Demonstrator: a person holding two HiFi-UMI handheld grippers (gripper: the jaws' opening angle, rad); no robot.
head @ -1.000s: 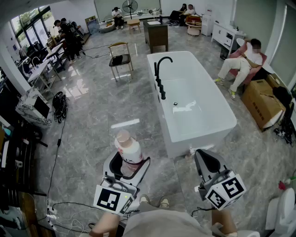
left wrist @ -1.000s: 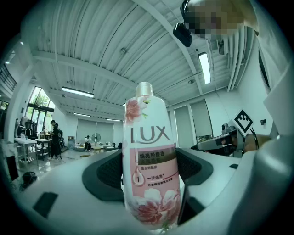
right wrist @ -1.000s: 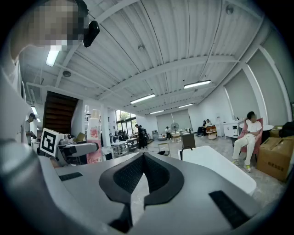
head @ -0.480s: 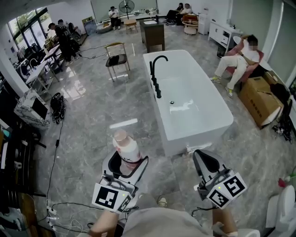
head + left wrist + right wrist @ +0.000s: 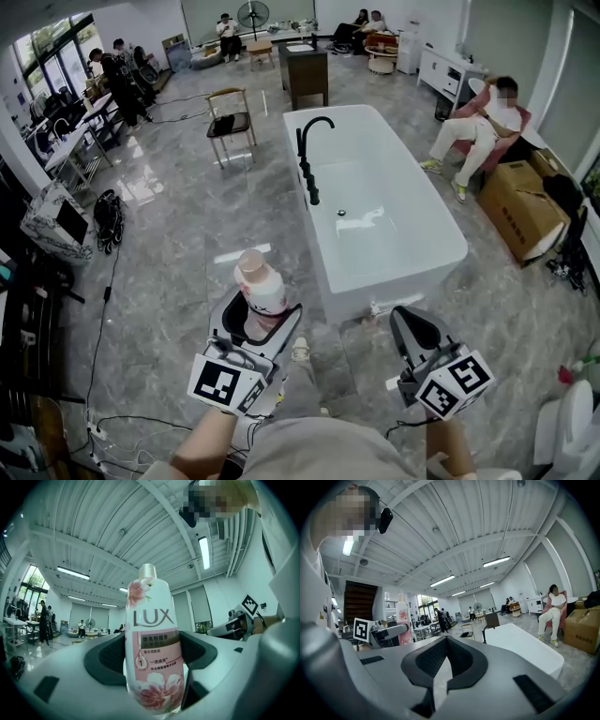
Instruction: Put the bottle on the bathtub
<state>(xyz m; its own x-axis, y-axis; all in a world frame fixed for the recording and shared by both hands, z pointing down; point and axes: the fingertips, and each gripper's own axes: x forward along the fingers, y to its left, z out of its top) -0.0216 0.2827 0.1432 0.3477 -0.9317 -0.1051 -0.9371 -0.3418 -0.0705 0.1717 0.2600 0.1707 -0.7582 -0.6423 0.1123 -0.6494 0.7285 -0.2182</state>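
Observation:
A pink and white bottle with a flower label stands upright between the jaws of my left gripper, which is shut on it. In the left gripper view the bottle fills the middle, with the black pads pressed to its sides. My right gripper is shut and holds nothing; its jaws meet in the right gripper view. The white bathtub stands on the floor ahead and to the right of both grippers. Its near end lies just beyond them. It also shows as the white bathtub.
A black faucet rises on the tub's left rim. A wooden chair and a dark cabinet stand beyond. A seated person and a cardboard box are to the tub's right. Cables run over the floor at left.
The whole view has moved forward, so the bathtub is nearer and further left in the frame. The bottle stays held in the left gripper. The right gripper stays shut.

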